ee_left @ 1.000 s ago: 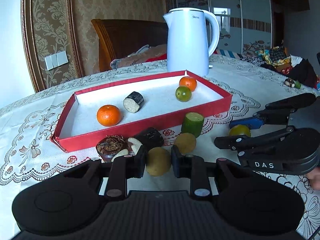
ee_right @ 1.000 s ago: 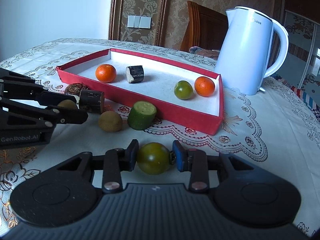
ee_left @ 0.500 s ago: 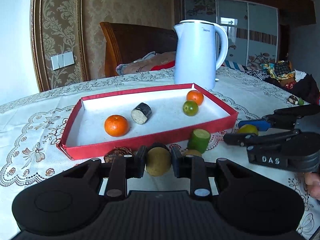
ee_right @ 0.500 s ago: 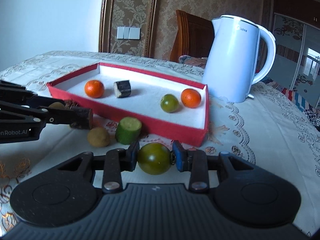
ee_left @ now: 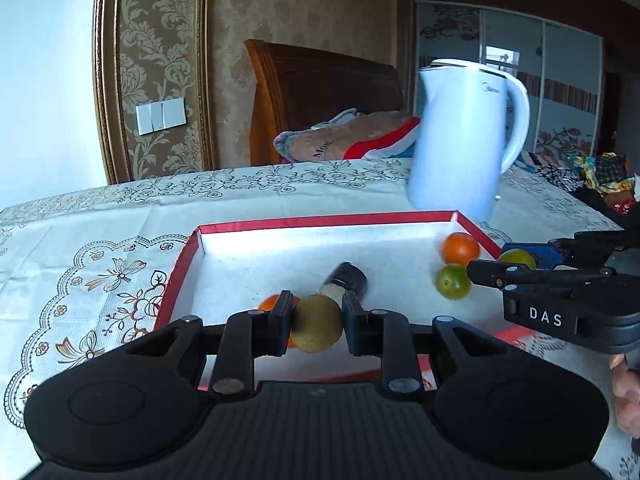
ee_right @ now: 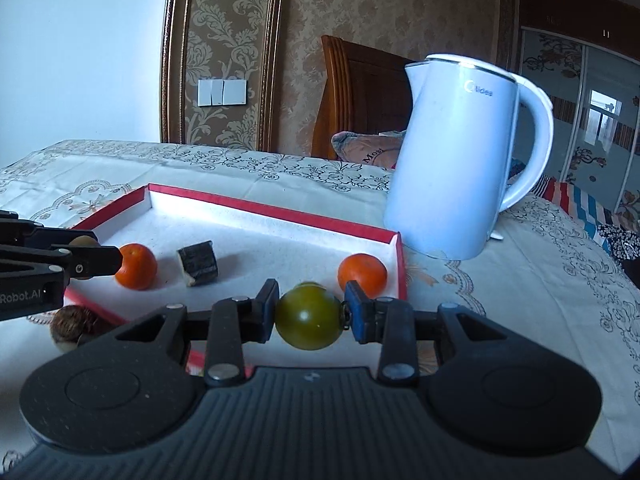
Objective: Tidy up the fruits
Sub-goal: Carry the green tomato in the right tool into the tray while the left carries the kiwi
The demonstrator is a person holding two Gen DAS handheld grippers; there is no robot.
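My left gripper point(ee_left: 316, 322) is shut on a round brownish-yellow fruit point(ee_left: 318, 330), held above the near part of the red tray point(ee_left: 320, 221) with its white floor. In the tray lie two oranges point(ee_left: 460, 248) point(ee_right: 136, 266), a green citrus point(ee_left: 452, 282) and a dark-skinned cut piece point(ee_left: 346, 280). My right gripper point(ee_right: 310, 314) is shut on a dark green round fruit point(ee_right: 310, 320), over the tray's near right corner. Each gripper shows in the other's view, the right gripper point(ee_left: 516, 260) at the right and the left gripper point(ee_right: 86, 256) at the left.
A white electric kettle point(ee_right: 456, 160) stands just behind the tray's far right corner. A brown hairy fruit point(ee_right: 74, 322) lies on the lace tablecloth point(ee_left: 100, 220) before the tray. A wooden chair point(ee_left: 320, 96) with folded cloth stands behind the table. A hand point(ee_left: 626, 396) shows at the right edge.
Both grippers have risen and moved forward from the tablecloth to above the tray, each still holding its fruit. The loose fruits in front of the tray have mostly dropped out of view.
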